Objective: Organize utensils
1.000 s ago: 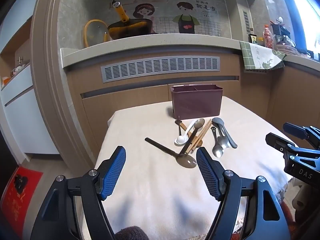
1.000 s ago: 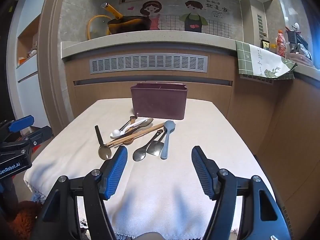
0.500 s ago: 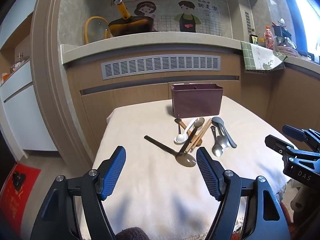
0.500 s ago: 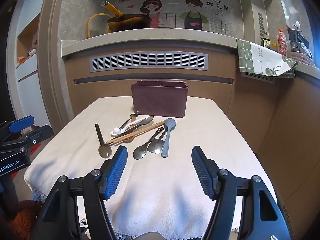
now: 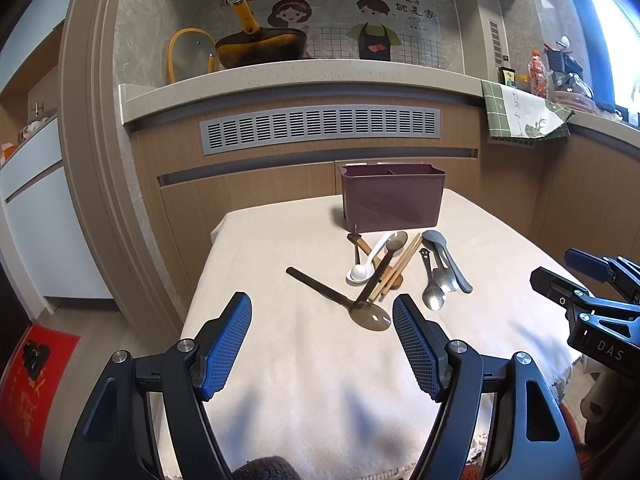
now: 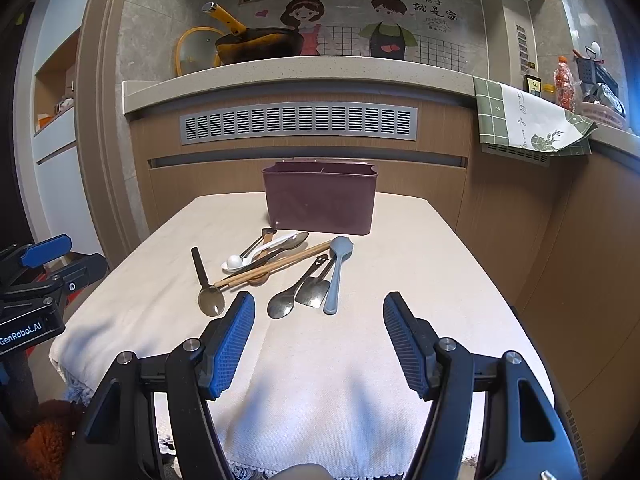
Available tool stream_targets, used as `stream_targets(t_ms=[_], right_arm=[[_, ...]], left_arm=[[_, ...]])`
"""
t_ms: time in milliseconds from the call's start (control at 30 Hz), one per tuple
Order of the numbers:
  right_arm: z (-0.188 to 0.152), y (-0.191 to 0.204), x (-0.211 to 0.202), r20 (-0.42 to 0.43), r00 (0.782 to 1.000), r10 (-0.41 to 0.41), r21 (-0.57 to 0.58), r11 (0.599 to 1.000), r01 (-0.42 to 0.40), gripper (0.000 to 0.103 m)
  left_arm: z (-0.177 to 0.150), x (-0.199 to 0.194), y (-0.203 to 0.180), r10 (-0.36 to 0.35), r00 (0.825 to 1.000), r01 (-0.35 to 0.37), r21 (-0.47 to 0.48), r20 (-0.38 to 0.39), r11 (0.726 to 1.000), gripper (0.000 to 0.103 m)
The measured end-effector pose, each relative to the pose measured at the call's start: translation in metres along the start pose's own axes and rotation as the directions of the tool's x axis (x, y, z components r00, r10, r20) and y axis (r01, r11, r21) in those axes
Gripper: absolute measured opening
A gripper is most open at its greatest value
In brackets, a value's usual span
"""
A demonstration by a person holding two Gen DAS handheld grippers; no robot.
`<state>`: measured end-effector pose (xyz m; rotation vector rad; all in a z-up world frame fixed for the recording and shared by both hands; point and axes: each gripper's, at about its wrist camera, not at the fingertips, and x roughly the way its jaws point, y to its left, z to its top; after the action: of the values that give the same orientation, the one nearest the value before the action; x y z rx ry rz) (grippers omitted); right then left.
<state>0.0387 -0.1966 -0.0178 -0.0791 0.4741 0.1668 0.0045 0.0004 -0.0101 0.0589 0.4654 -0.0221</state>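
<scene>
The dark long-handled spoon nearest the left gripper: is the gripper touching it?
Apart. In the left wrist view the left gripper hovers open, bare cream tablecloth between its pads; the dark long-handled spoon lies just beyond.

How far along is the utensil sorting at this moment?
Done: nothing; the maroon caddy shows no handles above its rim. In hand: nothing; left gripper and right gripper are both open and empty above the cloth. Left: the whole pile, including chopsticks, white spoon and grey spoon.
</scene>
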Motion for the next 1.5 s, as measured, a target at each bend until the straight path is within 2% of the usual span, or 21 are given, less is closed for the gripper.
stream_targets(t_ms=[1500], right_arm=[[-0.0004,-0.0048,0.0014,-0.016,1.000,0.003,0.016,1.000,-0.003,0.064]], left_arm=[[0.0009,0.0052,-0.0032,-0.007,1.000,0.007,-0.001,-0.018,1.000,0.073]])
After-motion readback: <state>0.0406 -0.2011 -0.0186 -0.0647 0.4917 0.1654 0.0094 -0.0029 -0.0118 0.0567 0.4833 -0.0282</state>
